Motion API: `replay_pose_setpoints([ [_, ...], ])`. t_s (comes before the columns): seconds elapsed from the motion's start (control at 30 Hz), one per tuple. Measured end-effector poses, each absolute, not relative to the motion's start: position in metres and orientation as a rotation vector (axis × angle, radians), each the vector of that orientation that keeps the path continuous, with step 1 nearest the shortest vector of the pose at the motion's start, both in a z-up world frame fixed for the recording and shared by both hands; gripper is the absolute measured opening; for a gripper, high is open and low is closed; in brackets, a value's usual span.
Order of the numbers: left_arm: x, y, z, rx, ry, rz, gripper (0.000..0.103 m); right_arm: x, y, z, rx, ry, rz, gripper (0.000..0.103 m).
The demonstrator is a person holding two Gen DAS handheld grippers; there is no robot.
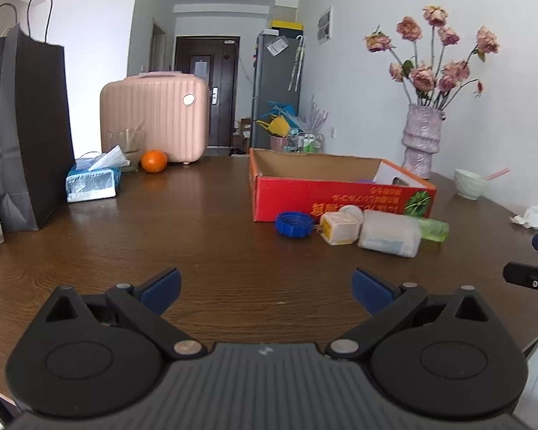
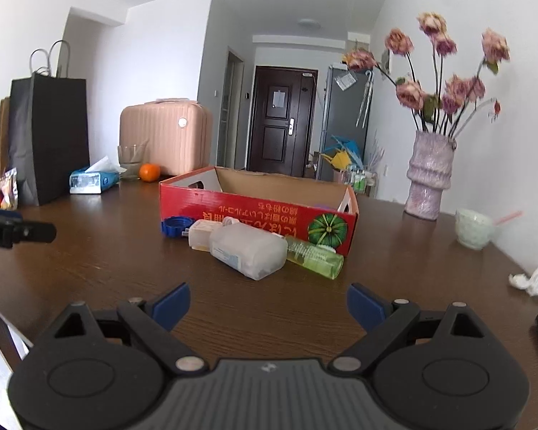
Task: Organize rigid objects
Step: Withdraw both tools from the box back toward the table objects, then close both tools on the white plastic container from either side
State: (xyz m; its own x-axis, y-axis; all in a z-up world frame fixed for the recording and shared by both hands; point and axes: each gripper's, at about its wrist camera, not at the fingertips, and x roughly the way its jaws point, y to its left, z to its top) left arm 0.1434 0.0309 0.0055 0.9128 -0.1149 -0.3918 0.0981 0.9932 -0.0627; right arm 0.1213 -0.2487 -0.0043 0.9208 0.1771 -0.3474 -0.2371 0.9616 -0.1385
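A red cardboard box (image 1: 340, 199) (image 2: 254, 211) stands open on the brown table. In front of it lie a blue ring-shaped cap (image 1: 295, 224) (image 2: 175, 226), a cream plug adapter (image 1: 340, 228) (image 2: 201, 235), a frosted white plastic bottle (image 1: 391, 238) (image 2: 249, 251) and a green clear bottle (image 1: 434, 229) (image 2: 315, 257). My left gripper (image 1: 267, 292) is open and empty, short of these items. My right gripper (image 2: 268, 304) is open and empty, just short of the white bottle.
A black paper bag (image 1: 21, 125) (image 2: 48, 139), a tissue pack (image 1: 93, 182) (image 2: 89, 181), an orange (image 1: 154, 161) (image 2: 149, 172), a glass (image 2: 131, 159) and a pink suitcase (image 1: 156, 114) stand at the left and back. A vase of dried roses (image 1: 423, 139) (image 2: 428, 175), a pale green bowl (image 1: 468, 183) (image 2: 475, 227) and crumpled tissue (image 2: 536, 281) are at the right.
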Motion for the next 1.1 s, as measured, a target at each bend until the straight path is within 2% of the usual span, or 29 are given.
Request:
replay_pose_setpoints([
  [0.3, 0.155, 0.007, 0.025, -0.006, 0.352, -0.146, 0.103, 0.108, -0.259, 0.024, -0.173, 0.286, 0.207, 0.094],
  [0.53, 0.211, -0.007, 0.006, 0.0, 0.463, -0.177, 0.103, 0.155, -0.267, 0.001, -0.082, 0.352, 0.198, 0.092],
  [0.6, 0.225, -0.015, 0.005, 0.029, 0.442, -0.236, 0.102, 0.174, -0.267, -0.005, -0.047, 0.383, 0.216, 0.081],
  [0.67, 0.244, -0.027, 0.005, 0.053, 0.443, -0.292, 0.09, 0.197, -0.269, -0.012, 0.015, 0.419, 0.232, 0.062],
  [0.73, 0.266, -0.039, 0.003, 0.055, 0.455, -0.343, 0.069, 0.22, -0.271, -0.019, 0.099, 0.455, 0.241, 0.053],
  [0.8, 0.293, -0.053, -0.002, 0.059, 0.504, -0.38, 0.059, 0.24, -0.274, -0.026, 0.173, 0.48, 0.257, 0.049],
  [0.9, 0.317, -0.066, -0.008, 0.031, 0.542, -0.44, 0.058, 0.26, -0.275, -0.031, 0.253, 0.486, 0.294, 0.049],
  [1.1, 0.343, -0.066, -0.02, -0.076, 0.575, -0.473, 0.067, 0.287, -0.271, -0.038, 0.314, 0.497, 0.304, 0.049],
])
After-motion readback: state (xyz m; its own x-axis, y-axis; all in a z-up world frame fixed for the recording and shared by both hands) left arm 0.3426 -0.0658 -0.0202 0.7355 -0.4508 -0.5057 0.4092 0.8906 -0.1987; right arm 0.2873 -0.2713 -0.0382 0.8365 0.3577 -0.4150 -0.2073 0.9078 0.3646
